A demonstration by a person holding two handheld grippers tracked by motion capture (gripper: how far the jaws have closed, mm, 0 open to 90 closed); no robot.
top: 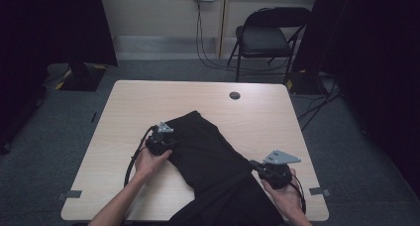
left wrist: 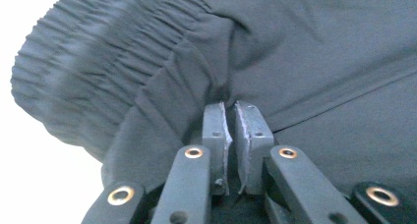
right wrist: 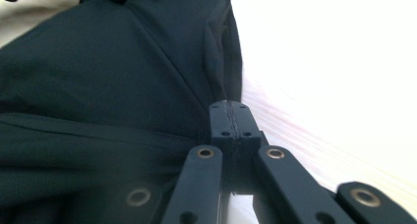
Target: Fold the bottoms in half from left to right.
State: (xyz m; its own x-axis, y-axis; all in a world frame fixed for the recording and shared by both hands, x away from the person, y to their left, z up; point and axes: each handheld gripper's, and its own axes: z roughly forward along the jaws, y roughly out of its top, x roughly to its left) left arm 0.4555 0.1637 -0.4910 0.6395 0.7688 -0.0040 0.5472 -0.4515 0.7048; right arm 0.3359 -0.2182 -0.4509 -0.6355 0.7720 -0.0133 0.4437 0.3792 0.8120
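Note:
A black garment (top: 208,146) with a gathered elastic waistband (left wrist: 88,62) lies across the wooden table (top: 148,102), its lower part hanging over the near edge. My left gripper (top: 170,141) sits at the garment's left edge, near the waistband. Its jaws (left wrist: 231,107) are pinched together on a puckered fold of the cloth (left wrist: 295,62). My right gripper (top: 253,164) is at the garment's right edge, jaws (right wrist: 230,105) pressed tight on the hem, with a crease of the fabric (right wrist: 123,76) running up from the tips.
A round cable hole (top: 235,95) is in the table's far side. A folding chair (top: 267,37) and floor cables (top: 213,62) stand beyond the table. Bare tabletop (right wrist: 319,86) lies to the right of the garment.

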